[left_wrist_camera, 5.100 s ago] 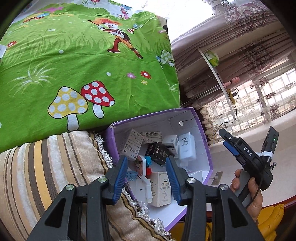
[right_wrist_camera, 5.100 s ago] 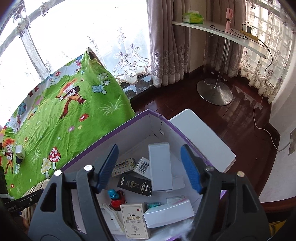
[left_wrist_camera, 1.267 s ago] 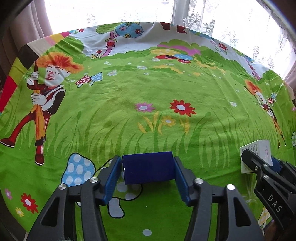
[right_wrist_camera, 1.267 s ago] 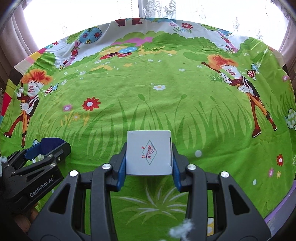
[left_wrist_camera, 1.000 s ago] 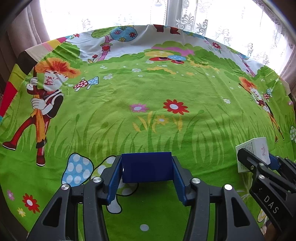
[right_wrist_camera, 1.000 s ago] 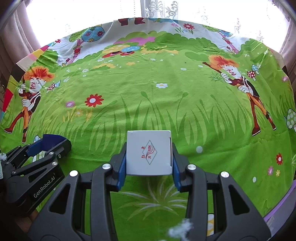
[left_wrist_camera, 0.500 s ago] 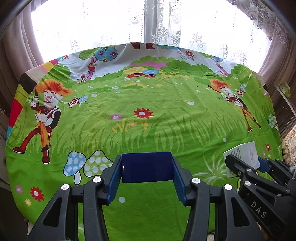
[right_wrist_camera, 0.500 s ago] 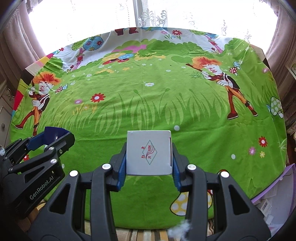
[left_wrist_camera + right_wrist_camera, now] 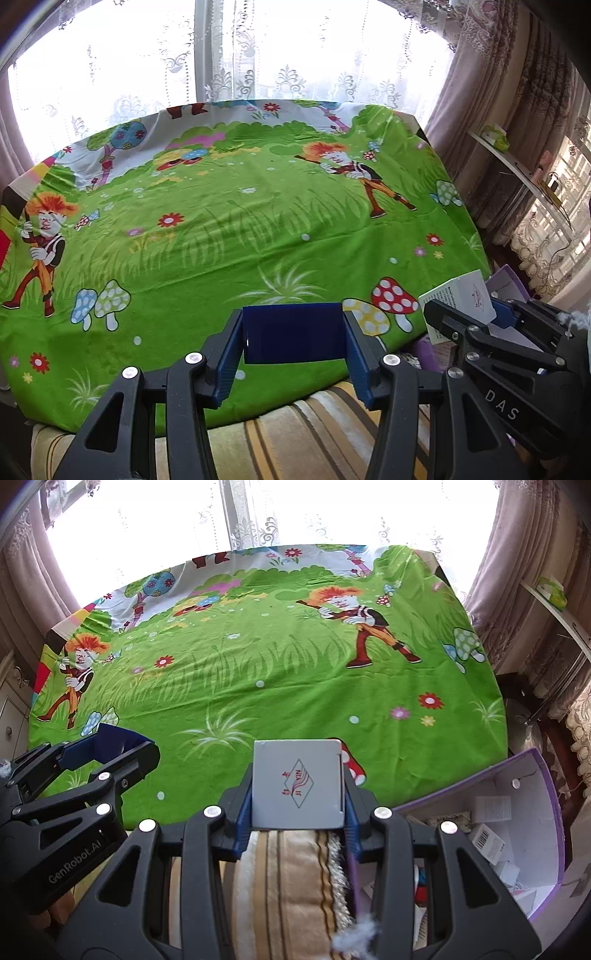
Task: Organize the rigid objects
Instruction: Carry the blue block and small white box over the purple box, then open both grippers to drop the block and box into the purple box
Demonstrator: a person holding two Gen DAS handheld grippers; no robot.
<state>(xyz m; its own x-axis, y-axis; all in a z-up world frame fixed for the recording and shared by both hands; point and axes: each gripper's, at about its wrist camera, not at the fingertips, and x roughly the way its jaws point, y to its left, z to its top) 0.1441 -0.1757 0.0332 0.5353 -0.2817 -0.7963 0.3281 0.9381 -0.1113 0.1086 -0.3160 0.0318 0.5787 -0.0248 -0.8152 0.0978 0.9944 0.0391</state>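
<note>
The left claw is clamped on a dark blue box, its blue pads pressed flat against the box's two short ends. In the left wrist view the box sits square between the jaws at 6 o'clock, held in the air over the near edge of the green cartoon sheet that covers the bed. Its faces look plain and smooth, with crisp edges, so it is probably thin card: light and stiff enough along its length, but likely to dent if squeezed hard across a broad face. Gripping it end to end, as here, seems the sound choice. At 4 o'clock the right claw shows from the side, carrying a white box with fine print on one panel.

In the right wrist view the right claw is closed on that white box, which fills the gap at 6 o'clock with its logo face turned to the camera. The pads bear on its two side walls, near the lower half. It reads as a small carton, light and a little slick; a grip low on the walls, close to the folded ends, should keep it from bowing. At 4 o'clock a purple-edged cardboard box lies open with several small cartons inside, beside a striped cushion at 6 o'clock. At 9 o'clock the left claw holds the dark blue box just above the sheet.
</note>
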